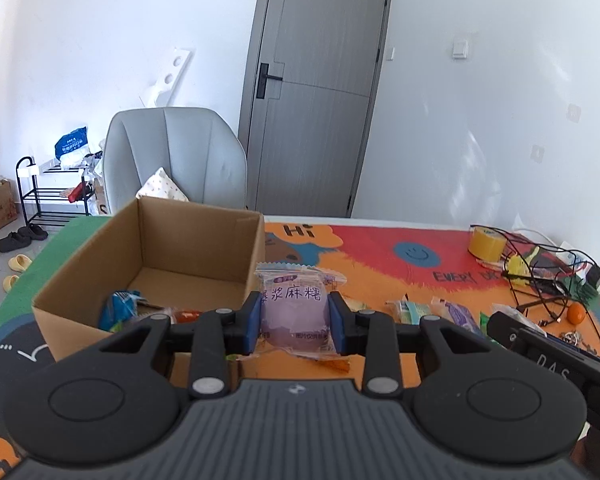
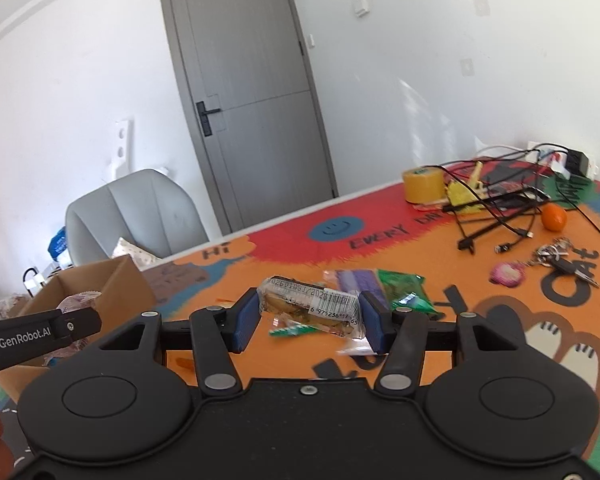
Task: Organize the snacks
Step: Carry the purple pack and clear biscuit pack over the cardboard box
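My left gripper (image 1: pixel 295 322) is shut on a purple mochi snack packet (image 1: pixel 296 308) and holds it above the table, just right of the open cardboard box (image 1: pixel 196 248). The box holds a blue packet (image 1: pixel 118 310) and other snacks at its near side. My right gripper (image 2: pixel 307 318) is shut on a clear-wrapped brown snack bar with a barcode (image 2: pixel 312 306), held above the orange mat. A purple packet (image 2: pixel 358 280) and a green packet (image 2: pixel 406 286) lie on the mat behind it. The box also shows at the left of the right wrist view (image 2: pixel 100 284).
A yellow tape roll (image 2: pixel 422 184), tangled black cables (image 2: pixel 496 216), an orange fruit (image 2: pixel 554 216) and keys (image 2: pixel 556 254) lie at the table's far right. More snack packets (image 1: pixel 440 310) lie right of the left gripper. A grey chair (image 1: pixel 172 156) stands behind the box.
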`<action>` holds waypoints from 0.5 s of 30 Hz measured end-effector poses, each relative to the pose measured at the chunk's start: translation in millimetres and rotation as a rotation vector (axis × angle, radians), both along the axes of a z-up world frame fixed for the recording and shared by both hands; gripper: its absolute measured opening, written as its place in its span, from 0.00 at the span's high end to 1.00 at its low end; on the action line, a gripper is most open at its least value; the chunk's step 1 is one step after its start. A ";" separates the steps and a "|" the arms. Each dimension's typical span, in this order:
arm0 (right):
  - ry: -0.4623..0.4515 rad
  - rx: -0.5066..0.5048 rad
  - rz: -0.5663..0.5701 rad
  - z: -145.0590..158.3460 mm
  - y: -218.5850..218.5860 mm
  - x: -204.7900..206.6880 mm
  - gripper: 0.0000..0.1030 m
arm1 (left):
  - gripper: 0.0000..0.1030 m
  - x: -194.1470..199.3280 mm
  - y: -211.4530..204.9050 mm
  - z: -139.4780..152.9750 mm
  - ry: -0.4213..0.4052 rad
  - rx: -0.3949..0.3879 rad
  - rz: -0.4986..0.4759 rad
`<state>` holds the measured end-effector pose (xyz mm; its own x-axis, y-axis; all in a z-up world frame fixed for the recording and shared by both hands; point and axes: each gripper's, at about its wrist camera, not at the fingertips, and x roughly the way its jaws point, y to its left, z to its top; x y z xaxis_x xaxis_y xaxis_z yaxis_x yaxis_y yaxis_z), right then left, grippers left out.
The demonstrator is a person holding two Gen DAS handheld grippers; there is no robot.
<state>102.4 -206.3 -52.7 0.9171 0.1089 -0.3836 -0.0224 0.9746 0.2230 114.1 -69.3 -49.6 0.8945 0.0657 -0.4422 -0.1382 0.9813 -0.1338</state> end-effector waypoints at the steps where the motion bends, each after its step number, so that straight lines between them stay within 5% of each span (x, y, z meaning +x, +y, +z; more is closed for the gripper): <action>1: -0.007 0.000 0.008 2.3 3.1 -0.2 0.48 | 0.67 -1.1 2.3 2.0 -0.005 0.000 0.002; 15: -0.048 0.002 0.098 17.6 41.8 11.7 0.48 | 0.67 0.9 37.9 16.1 -0.040 -0.006 0.062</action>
<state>114.1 -164.6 -35.1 0.9194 0.1994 -0.3389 -0.1280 0.9667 0.2216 114.9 -31.4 -33.5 0.9058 0.1190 -0.4067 -0.1930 0.9703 -0.1459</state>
